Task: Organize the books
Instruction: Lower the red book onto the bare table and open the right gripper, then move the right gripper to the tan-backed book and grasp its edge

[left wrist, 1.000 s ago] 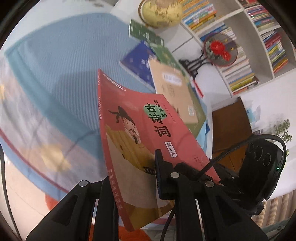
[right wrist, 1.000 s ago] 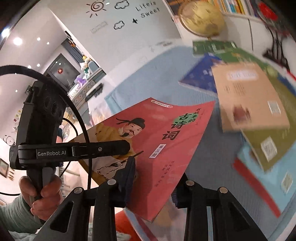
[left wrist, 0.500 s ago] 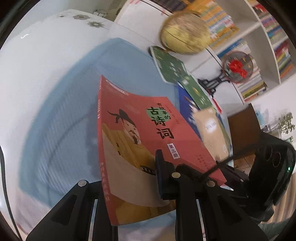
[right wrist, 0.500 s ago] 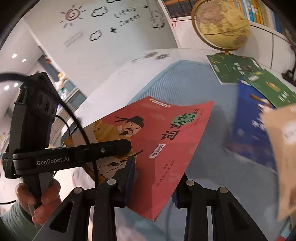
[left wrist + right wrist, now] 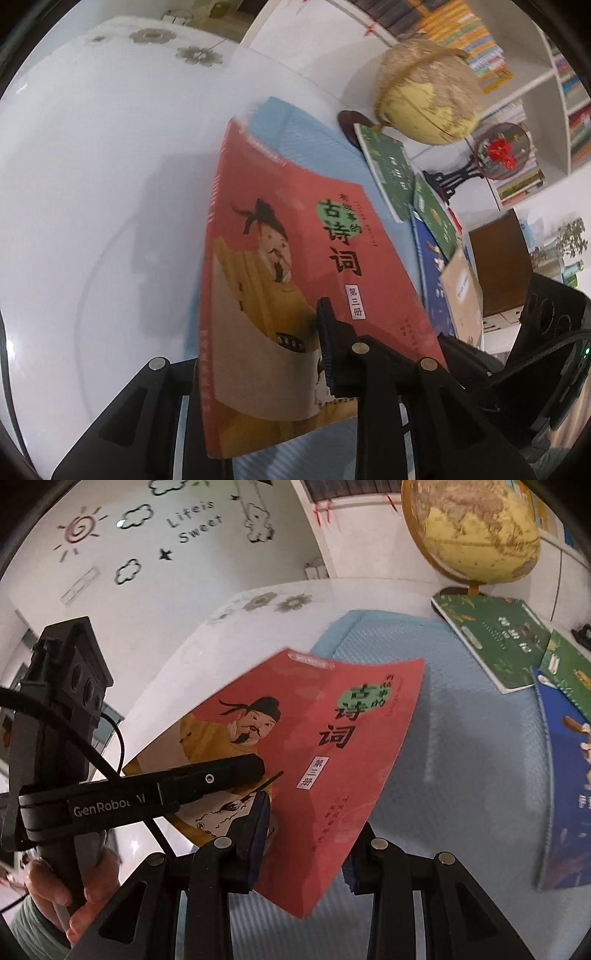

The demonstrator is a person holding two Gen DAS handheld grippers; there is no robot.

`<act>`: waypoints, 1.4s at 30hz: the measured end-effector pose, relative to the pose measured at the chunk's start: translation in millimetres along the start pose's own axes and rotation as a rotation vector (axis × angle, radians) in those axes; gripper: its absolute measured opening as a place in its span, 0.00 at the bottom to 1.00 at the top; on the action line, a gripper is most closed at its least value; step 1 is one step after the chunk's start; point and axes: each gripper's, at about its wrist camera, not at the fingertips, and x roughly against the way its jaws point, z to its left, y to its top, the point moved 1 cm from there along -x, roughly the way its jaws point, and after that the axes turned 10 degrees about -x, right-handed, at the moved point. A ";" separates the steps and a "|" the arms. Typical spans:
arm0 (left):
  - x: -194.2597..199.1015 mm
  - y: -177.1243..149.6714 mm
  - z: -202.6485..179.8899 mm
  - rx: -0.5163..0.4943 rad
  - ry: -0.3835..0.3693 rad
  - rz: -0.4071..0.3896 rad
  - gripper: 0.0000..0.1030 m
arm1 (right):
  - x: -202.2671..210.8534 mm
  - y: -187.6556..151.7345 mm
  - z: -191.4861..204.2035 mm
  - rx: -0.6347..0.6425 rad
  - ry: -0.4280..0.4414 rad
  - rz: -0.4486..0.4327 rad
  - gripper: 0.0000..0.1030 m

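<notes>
Right wrist view: the right gripper [image 5: 306,834] is clamped on the lower edge of the red book [image 5: 314,753], which is held tilted above the blue mat [image 5: 461,775]; the left gripper [image 5: 236,775] reaches in from nine o'clock, its jaws having just been opening, the book's left side between them, contact unclear; green books [image 5: 498,642] lie at two o'clock, below the globe [image 5: 476,528]; left wrist view: white table [image 5: 92,221] at nine o'clock.
</notes>
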 end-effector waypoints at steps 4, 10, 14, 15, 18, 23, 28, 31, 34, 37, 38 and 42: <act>-10.6 5.2 19.9 0.024 0.072 0.075 0.35 | -25.4 1.6 -2.8 -0.032 -0.022 0.060 0.32; -6.1 -3.1 40.7 0.059 0.112 0.084 0.36 | -36.5 -0.7 -12.3 -0.071 -0.007 0.119 0.33; 0.1 0.2 48.0 0.051 0.186 0.075 0.36 | -33.1 -1.9 -6.8 -0.043 -0.005 0.136 0.38; 2.8 0.5 51.2 0.060 0.193 0.066 0.36 | -31.7 -2.4 -3.6 -0.030 -0.004 0.132 0.38; 12.0 1.1 57.8 0.073 0.208 0.039 0.36 | -36.4 -2.0 2.1 -0.021 -0.013 0.127 0.38; 26.6 1.7 43.4 0.031 0.239 0.010 0.36 | -32.4 -5.5 -4.4 -0.046 0.007 0.164 0.38; 34.2 1.4 1.9 -0.060 0.233 -0.013 0.36 | 1.5 -26.6 -37.1 -0.094 -0.001 0.180 0.38; 32.4 1.8 -37.2 -0.121 0.193 -0.026 0.40 | 39.3 -56.0 -71.5 -0.155 -0.041 0.151 0.49; 24.7 0.3 -81.0 -0.195 0.165 -0.028 0.50 | 76.8 -77.6 -106.3 -0.224 -0.093 0.100 0.56; 14.4 -7.8 -127.7 -0.270 0.116 -0.032 0.75 | 107.3 -90.9 -136.0 -0.275 -0.144 0.056 0.56; 10.4 -11.5 -145.6 -0.297 0.099 -0.041 0.76 | 120.1 -95.9 -149.5 -0.297 -0.158 0.036 0.56; -10.8 -23.8 -203.1 -0.347 0.041 -0.024 0.76 | 160.2 -102.5 -192.9 -0.343 -0.185 -0.020 0.56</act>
